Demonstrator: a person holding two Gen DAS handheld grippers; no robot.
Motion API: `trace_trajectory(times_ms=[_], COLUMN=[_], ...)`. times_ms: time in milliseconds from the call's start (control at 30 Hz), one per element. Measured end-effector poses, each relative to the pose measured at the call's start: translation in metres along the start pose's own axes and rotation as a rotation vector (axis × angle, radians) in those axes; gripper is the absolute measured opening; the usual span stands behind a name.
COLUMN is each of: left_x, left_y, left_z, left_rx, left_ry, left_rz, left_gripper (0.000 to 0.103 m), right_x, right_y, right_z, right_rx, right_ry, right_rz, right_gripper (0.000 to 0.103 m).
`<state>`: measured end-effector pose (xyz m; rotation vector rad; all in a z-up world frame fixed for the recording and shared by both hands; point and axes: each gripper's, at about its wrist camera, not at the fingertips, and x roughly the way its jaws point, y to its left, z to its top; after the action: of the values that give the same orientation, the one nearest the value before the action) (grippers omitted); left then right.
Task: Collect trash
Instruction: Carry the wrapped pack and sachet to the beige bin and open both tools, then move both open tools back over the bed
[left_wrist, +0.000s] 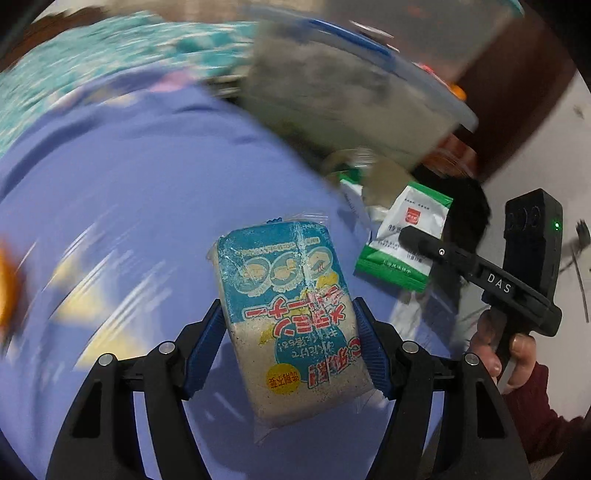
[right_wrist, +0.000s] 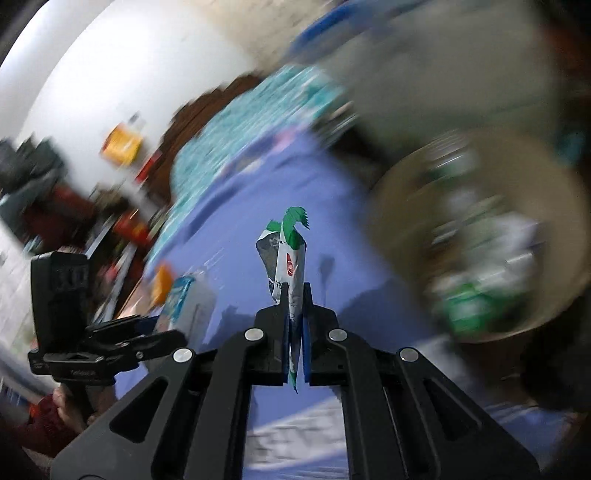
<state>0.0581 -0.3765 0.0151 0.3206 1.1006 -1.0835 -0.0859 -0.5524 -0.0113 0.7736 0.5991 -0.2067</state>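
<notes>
A blue and white wrapped packet (left_wrist: 288, 314) with red print hangs above the purple cloth (left_wrist: 129, 184). My left gripper (left_wrist: 288, 306) is shut on it, its blue pads pressing both long sides. A green and white sachet (right_wrist: 291, 258) stands upright in my right gripper (right_wrist: 295, 291), whose jaws are shut tight on its lower half. The left wrist view shows the same sachet (left_wrist: 406, 236) at the right, pinched by the right gripper (left_wrist: 410, 236). In the right wrist view the left gripper (right_wrist: 162, 332) with its packet (right_wrist: 181, 299) is at the lower left.
A round tan bin (right_wrist: 399, 206), blurred, holds green and white wrappers at the right. A large pale box with a blue rim (left_wrist: 351, 92) sits behind it. A teal patterned cloth (left_wrist: 92, 62) lies beyond the purple one. A hand (left_wrist: 491, 350) grips the right handle.
</notes>
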Motion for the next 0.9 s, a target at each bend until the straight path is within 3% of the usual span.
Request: trace_trajectory(times_ms=[67, 200, 300, 400, 467, 500, 533, 600, 733, 900], left_x=[0.027, 0.07, 0.1, 0.118, 0.115, 0.111, 0.105, 0.093, 0.059, 0.008], left_y=[-0.028, -0.061, -0.07, -0.075, -0.074, -0.073, -0.072, -0.066, -0.049, -0.016], left_z=[0.029, 0.073, 0.097, 0.103, 0.098, 0.095, 0.093, 0.091, 0.08, 0.047], left_rx=[0.047, 0.077, 0.03, 0.017, 0.025, 0.029, 0.032, 0.02, -0.019, -0.021], left_ry=[0.02, 0.024, 0.045, 0.092, 0.098, 0.091, 0.078, 0.059, 0.006, -0.079], left_rz=[-0.028, -0.013, -0.017, -0.009, -0.012, -0.012, -0.013, -0.016, -0.044, 0.04], left_gripper=[0.066, 0.072, 0.089, 0.09, 0.09, 0.09, 0.09, 0.09, 0.09, 0.09], right_x=[-0.015, -0.015, 0.003, 0.013, 0.015, 0.013, 0.011, 0.005, 0.006, -0.001], right_y=[-0.028, -0.056, -0.065, -0.072, -0.074, -0.075, -0.074, -0.07, -0.061, -0.038], right_z=[0.013, 0.023, 0.024, 0.021, 0.022, 0.022, 0.021, 0.022, 0.026, 0.026], right_rx=[0.035, 0.063, 0.094, 0.106, 0.114, 0.117, 0.118, 0.105, 0.074, 0.056], right_ry=[-0.042, -0.054, -0.02, 0.008, 0.016, 0.004, -0.008, -0.051, -0.051, -0.109], right_rz=[-0.054, -0.116, -0.109, -0.09, -0.084, -0.082, -0.087, -0.101, -0.094, -0.085], right_gripper=[0.007, 0.009, 0.011, 0.011, 0.014, 0.022, 0.042, 0.074, 0.074, 0.074])
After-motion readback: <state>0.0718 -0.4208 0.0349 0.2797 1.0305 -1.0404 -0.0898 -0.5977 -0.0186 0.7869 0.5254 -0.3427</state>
